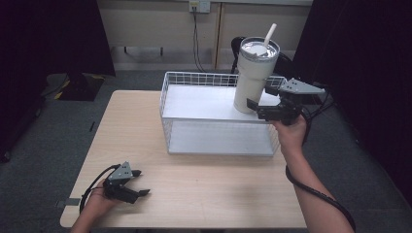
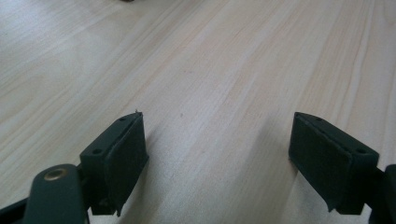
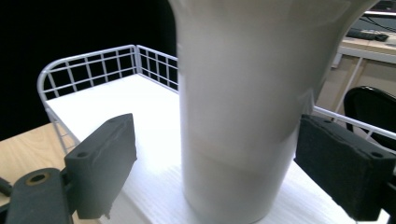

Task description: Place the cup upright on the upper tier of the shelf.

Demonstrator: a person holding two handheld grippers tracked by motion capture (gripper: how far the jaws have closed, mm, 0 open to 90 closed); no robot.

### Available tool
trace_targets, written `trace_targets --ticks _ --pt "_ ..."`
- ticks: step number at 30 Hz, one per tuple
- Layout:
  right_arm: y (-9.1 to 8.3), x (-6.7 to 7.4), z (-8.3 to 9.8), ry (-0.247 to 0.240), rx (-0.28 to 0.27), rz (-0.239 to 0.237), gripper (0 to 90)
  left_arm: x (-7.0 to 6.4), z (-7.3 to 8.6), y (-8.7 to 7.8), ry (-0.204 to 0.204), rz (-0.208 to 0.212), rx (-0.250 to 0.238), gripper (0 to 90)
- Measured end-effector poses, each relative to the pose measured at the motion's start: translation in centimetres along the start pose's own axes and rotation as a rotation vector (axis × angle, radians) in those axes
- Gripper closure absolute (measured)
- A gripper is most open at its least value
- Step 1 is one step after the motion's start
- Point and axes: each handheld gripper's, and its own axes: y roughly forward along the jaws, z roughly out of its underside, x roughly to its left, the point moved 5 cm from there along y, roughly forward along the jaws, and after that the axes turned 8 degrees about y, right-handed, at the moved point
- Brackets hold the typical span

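While the left hand-held gripper (image 1: 138, 183) is rested low on the pale wooden surface (image 1: 209, 194) near its front left corner, its jaws are held wide apart with nothing between them, bare wood grain being seen there in the left gripper view. Farther right, a white wire-mesh two-tier shelf (image 1: 194, 80) is stood on the surface. On the right end of its white top board, a tall cream-white tumbler with a lid and straw (image 1: 252, 77) is set upright. The right hand-held gripper (image 1: 258, 98) is spread open around the tumbler's lower body; one pad (image 3: 343, 165) appears touching it, the other pad (image 3: 102, 161) apart.
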Motion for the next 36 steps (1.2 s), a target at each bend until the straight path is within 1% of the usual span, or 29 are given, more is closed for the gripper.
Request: trace_targets --ticks 3,6,8,9,10,11,12,14,15,17,22,24,28,29,36 --pt "-0.2 0.2 0.1 -0.006 0.005 -0.008 12.3 0.0 0.0 0.0 0.000 0.000 0.000 18.2" --pt "-0.6 0.5 0.4 -0.016 0.013 -0.027 12.4 0.0 0.0 0.0 0.001 -0.001 0.000 18.2" --pt "-0.6 0.6 0.6 -0.023 0.021 -0.029 12.5 0.0 0.0 0.0 0.000 -0.003 0.000 18.2" --pt "-0.7 0.8 0.8 -0.037 0.020 -0.037 12.7 0.0 0.0 0.0 -0.003 -0.005 -0.001 18.2" --pt "-0.7 1.0 1.1 -0.045 0.035 -0.042 12.7 0.0 0.0 0.0 -0.003 -0.005 -0.001 18.2" --pt "-0.8 1.1 1.2 -0.050 0.036 -0.043 12.8 0.0 0.0 0.0 -0.003 -0.005 -0.001 18.2" --pt "-0.9 1.2 1.5 -0.046 0.040 -0.058 12.9 0.0 0.0 0.0 -0.004 -0.005 -0.001 18.3" --pt "-1.0 1.2 1.6 -0.048 0.043 -0.056 12.9 0.0 0.0 0.0 -0.003 -0.005 -0.001 18.2" --pt "-1.1 1.3 1.8 -0.049 0.047 -0.066 13.0 0.0 0.0 0.0 -0.003 -0.004 -0.001 18.2" --pt "-1.3 1.3 2.0 -0.058 0.044 -0.064 13.2 0.0 0.0 0.0 -0.003 -0.005 -0.002 18.2" --pt "-1.5 1.7 2.5 -0.059 0.050 -0.081 13.2 0.0 0.0 0.0 -0.004 -0.005 -0.001 18.2" --pt "-1.8 2.0 2.8 -0.066 0.052 -0.090 13.1 0.0 0.0 0.0 -0.004 -0.005 -0.001 18.2" --pt "-2.1 2.3 3.2 -0.067 0.051 -0.102 13.1 0.0 0.0 0.0 -0.004 -0.004 -0.001 18.2" --pt "-2.2 2.5 3.5 -0.077 0.056 -0.107 13.1 0.0 0.0 0.0 -0.004 -0.005 -0.001 18.2" --pt "-2.4 3.2 4.3 -0.087 0.071 -0.131 13.1 0.0 0.0 0.0 -0.003 -0.004 -0.002 18.2"
